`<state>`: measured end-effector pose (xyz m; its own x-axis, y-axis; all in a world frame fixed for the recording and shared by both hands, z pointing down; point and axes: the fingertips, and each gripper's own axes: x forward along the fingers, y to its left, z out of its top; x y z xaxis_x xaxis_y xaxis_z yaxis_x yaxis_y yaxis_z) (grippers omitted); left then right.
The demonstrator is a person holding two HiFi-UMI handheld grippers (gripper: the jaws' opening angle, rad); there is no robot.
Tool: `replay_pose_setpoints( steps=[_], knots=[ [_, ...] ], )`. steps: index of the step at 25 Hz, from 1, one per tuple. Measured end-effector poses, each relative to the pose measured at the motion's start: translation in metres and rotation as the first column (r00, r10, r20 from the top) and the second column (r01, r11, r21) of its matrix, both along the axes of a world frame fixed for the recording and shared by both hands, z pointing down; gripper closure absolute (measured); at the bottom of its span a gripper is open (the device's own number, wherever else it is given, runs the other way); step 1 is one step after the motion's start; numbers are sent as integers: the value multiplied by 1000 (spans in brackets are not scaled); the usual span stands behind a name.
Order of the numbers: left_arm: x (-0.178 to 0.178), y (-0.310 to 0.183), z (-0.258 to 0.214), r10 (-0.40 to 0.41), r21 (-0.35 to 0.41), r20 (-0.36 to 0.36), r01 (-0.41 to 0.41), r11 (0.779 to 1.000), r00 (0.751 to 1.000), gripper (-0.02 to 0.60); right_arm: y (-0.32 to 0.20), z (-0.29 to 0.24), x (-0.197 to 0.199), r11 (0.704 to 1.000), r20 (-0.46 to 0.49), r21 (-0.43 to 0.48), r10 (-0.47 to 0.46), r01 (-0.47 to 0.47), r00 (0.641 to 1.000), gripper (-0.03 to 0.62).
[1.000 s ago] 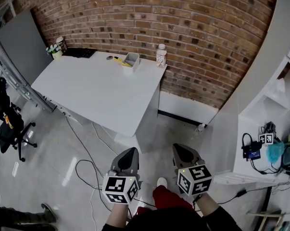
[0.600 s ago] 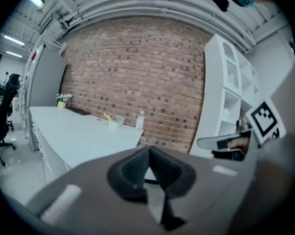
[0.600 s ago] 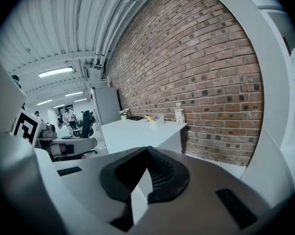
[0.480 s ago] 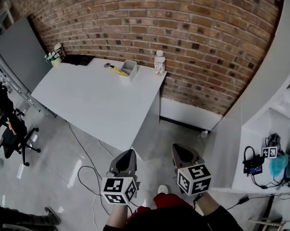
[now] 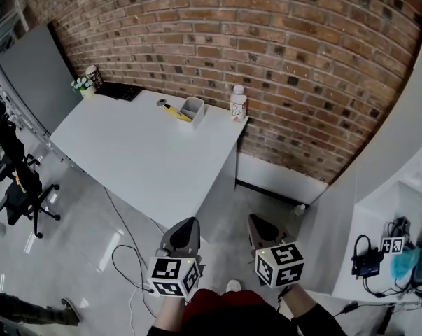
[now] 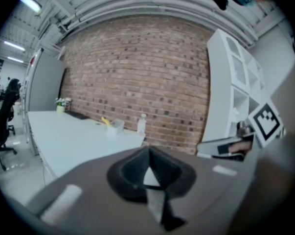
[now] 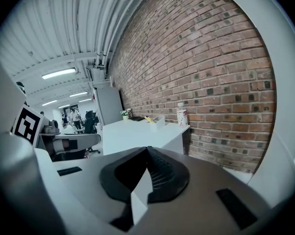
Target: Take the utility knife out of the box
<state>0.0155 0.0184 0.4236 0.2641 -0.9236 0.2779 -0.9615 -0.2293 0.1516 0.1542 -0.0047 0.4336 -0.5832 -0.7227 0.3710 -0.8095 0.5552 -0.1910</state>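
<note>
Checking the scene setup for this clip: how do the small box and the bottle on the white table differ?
The box is low, grey and open-topped; the bottle is taller, white and capped. A yellow tool leans out of the box on its left; nothing touches the bottle. The bottle stands nearer the table's right corner than the box. Both stand upright by the brick wall.
</note>
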Motion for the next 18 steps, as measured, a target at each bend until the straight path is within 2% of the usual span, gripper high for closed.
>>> replay_pose_setpoints(
  steps=[10, 18],
  knots=[
    [-16, -27, -3, -28, -1, 12, 28, 1000, 1000, 578, -26, 0, -17, 1000, 15, -6, -26, 26, 1000, 586],
    [-42, -73, -1, -22, 0, 5, 22, 1000, 1000, 578, -66, 3, -42, 1000, 5, -13, -25, 25, 1000, 586]
  ],
)
